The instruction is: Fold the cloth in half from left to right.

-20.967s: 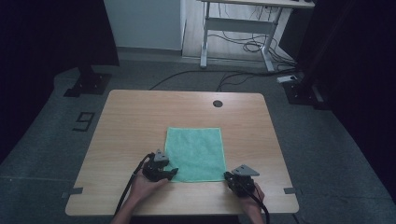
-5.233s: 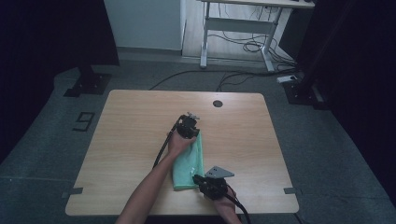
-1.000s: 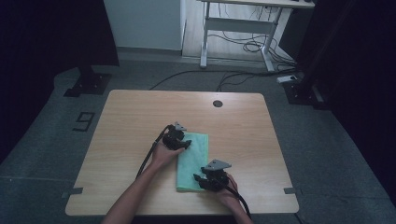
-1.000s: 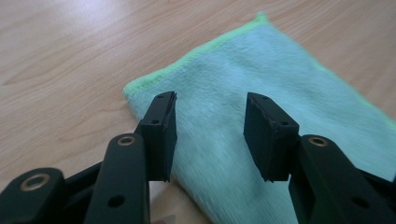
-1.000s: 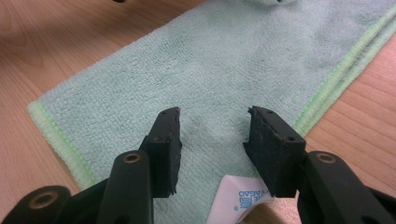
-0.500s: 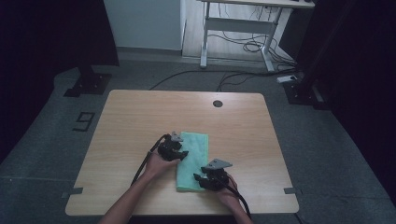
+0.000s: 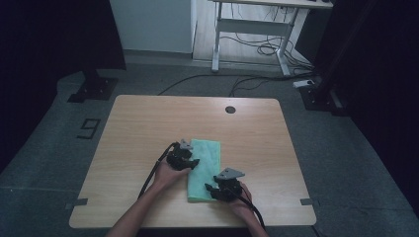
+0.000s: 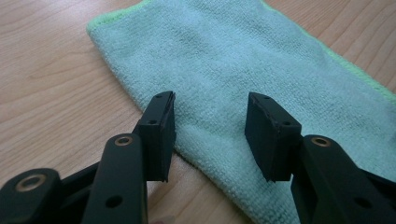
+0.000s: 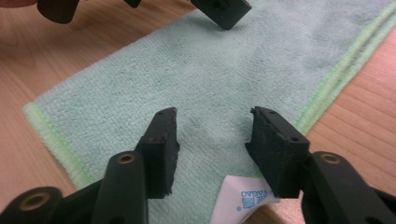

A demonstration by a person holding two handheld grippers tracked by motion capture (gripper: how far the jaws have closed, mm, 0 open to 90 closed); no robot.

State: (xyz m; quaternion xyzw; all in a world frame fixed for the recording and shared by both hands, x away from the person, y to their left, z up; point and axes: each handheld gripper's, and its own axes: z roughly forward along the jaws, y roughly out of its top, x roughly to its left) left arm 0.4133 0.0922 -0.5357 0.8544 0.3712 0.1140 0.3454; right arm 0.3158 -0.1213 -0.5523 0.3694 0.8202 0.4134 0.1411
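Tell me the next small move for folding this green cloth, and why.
Probably lower the right gripper and close it on the near end of the cloth. The cloth lies folded into a narrow strip, both grippers' jaws stand open above it gripping nothing, and the left gripper hovers at its long edge.

High view above the table (image 7: 148, 123) looking forward and down, both tool views close, apparently sharing the green cloth (image 8: 243, 70).

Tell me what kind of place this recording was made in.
Probably a lab or recording room, not a home. A plain wooden table stands on grey carpet between dark curtains, with a height-adjustable desk frame and loose cables behind. A folded green cloth lies on the table.
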